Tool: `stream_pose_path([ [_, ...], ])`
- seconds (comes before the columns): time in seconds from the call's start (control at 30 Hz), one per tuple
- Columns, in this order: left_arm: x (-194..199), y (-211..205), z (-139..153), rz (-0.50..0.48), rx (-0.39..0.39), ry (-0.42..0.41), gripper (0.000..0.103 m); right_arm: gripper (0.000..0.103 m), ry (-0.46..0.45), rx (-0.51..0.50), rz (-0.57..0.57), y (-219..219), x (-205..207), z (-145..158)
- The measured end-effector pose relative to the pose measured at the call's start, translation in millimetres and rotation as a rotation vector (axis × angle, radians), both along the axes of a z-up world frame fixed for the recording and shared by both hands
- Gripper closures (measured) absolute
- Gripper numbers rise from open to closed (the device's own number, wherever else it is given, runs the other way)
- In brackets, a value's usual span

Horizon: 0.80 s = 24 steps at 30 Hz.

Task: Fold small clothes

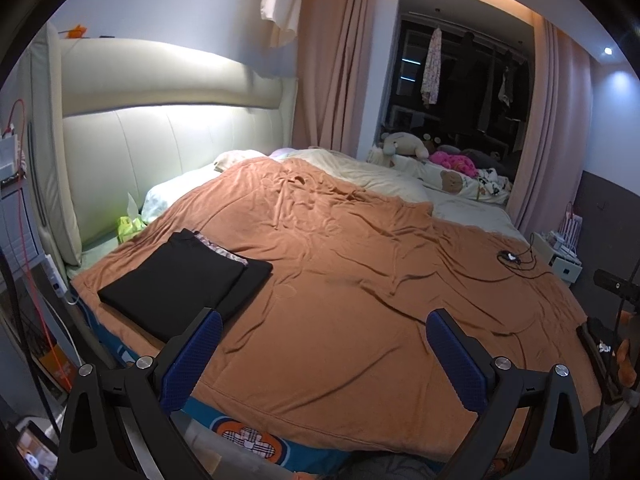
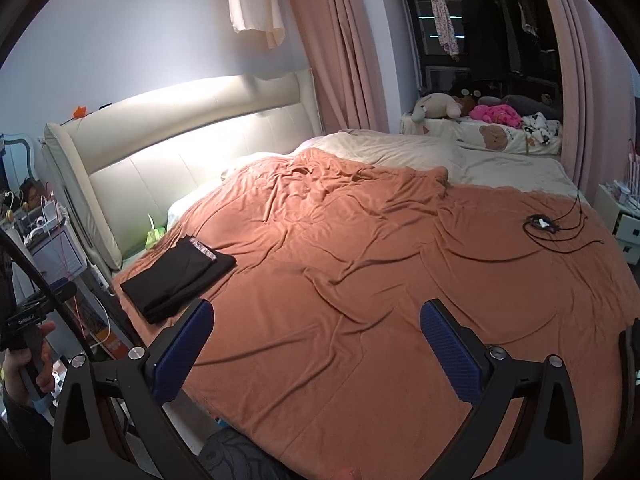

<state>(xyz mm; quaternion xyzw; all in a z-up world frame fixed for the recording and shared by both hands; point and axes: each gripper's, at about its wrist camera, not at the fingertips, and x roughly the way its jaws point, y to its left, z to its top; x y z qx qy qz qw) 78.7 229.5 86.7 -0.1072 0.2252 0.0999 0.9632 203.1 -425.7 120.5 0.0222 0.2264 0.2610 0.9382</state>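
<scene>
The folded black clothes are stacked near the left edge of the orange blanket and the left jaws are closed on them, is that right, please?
Not quite: the left gripper is open and empty, as the left wrist view shows. The folded black clothes do lie stacked near the orange blanket's left edge.

one folded stack (image 1: 184, 276), two tongs (image 1: 324, 354)

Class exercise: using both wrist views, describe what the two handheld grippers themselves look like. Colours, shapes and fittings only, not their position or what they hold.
Both the left gripper and the right gripper look alike: two matte black angular fingers, each faced with a dark blue textured pad. Round silver bolt heads sit at the joints, and the black frames have triangular cut-outs. No sleeves or markings show.
</scene>
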Motion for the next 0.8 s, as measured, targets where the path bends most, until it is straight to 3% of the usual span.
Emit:
stream_pose_path([
  [0.33, -25, -55, -18, -0.069, 0.002, 0.005, 0.000, 0.000, -0.057, -0.032, -0.074, -33, -57, -17],
  [0.8, -50, -118, -45, -0.054, 0.063, -0.009, 0.000, 0.000, -0.060, 0.000, -0.222, -62, -107, -61],
])
